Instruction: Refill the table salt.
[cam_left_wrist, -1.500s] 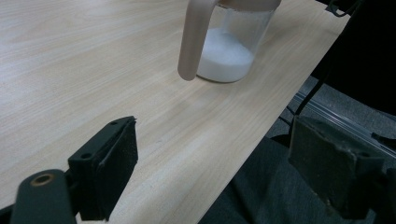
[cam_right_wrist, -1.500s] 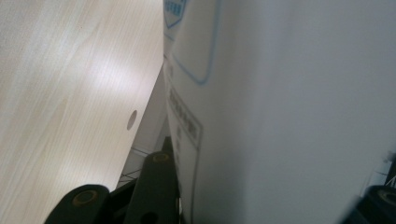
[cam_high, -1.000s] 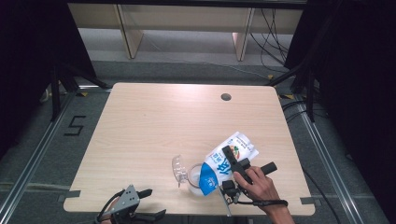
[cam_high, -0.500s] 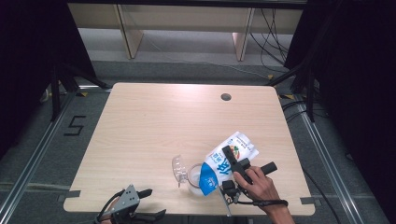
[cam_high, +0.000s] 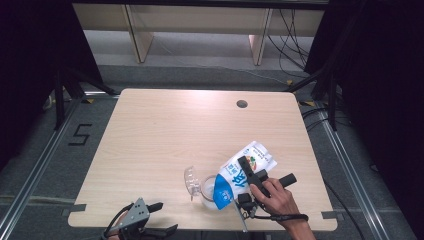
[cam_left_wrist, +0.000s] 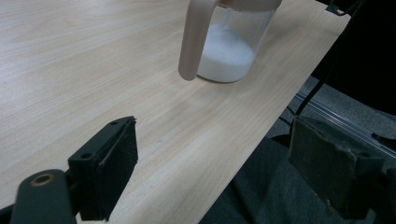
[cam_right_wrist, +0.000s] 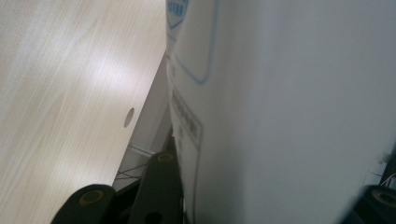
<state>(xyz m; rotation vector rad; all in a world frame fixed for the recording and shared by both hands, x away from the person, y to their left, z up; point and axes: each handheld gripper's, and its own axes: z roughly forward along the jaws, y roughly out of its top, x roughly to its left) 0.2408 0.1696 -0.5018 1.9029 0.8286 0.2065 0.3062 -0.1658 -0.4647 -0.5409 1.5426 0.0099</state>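
Gripping the blue-and-white bag (cam_high: 243, 173) in my right gripper (cam_high: 248, 176), I hold it tilted, blue end down over the mouth of the clear pitcher (cam_high: 204, 187) near the table's (cam_high: 165, 130) front edge. The jaws are clamped on the bag's sides — in the right gripper view its white face (cam_right_wrist: 289, 112) lies against them. The left gripper view shows white powder (cam_left_wrist: 225, 55) in the pitcher's bottom. My left gripper (cam_high: 150, 220) rests at the front edge, well apart, jaws spread wide — nothing between them.
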